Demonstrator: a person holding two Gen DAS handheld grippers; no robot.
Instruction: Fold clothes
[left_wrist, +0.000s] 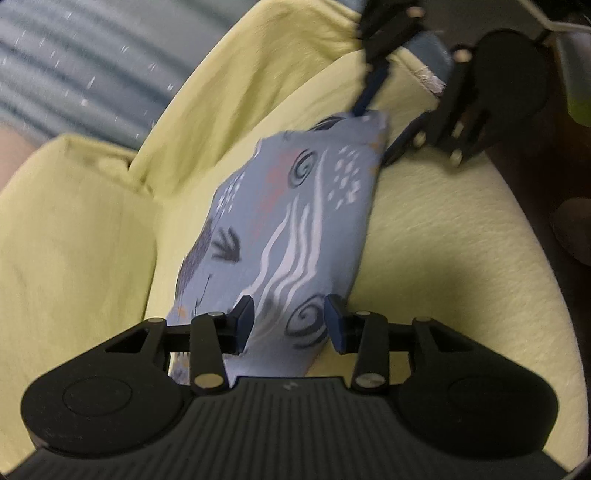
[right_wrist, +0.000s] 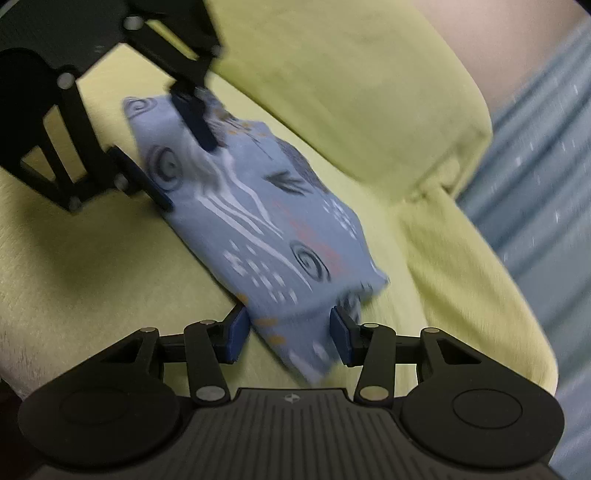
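Left claw (left_wrist: 290, 325) and right claw (right_wrist: 290, 334) face each other — both part-open, angled downward.

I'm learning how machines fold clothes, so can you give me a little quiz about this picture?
1. True or false: the folded blue-grey cloth with swirls and wavy white stripes lies on a red wooden table.
2. How many black two-finger grippers are at the cloth? A none, B one, C two.
3. Fill in: the cloth's near end lies ____ the left gripper's two blue-tipped fingers.

Key
1. False: it lies on a soft yellow-green cushion.
2. C: the left gripper at one end and the right gripper at the other.
3. between
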